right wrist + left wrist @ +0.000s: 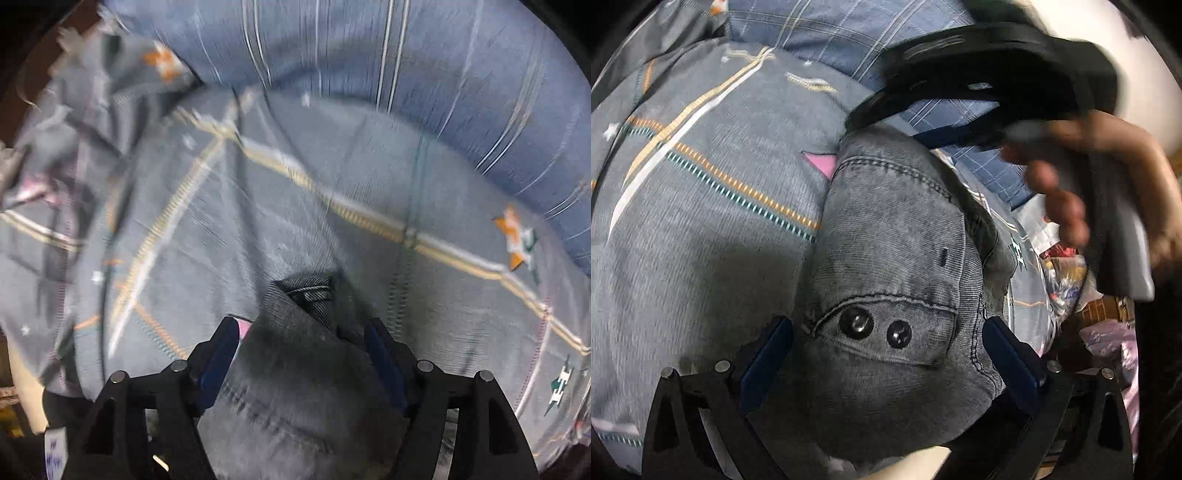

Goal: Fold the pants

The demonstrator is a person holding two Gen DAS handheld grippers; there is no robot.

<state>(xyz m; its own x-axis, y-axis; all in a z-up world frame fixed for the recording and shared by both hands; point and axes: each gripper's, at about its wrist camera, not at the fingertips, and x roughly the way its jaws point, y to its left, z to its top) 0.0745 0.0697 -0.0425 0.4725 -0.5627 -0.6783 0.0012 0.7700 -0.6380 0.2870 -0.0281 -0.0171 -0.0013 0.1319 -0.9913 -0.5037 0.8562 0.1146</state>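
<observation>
- Left gripper (886,354): jaws apart, the pants (894,258) bunched between them; pads clear of the denim at the waistband snaps (875,326).
- Right gripper (301,350): jaws partly closed around a denim fold; grip cannot be confirmed.
- Beyond: bedsheet (258,206).
- Step: gathering the fold. Next: close the left jaws on the waistband.

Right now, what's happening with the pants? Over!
Left gripper open around waistband. Right gripper straddles grey pants, grip unclear. Bedsheet underneath; nothing blocking.
</observation>
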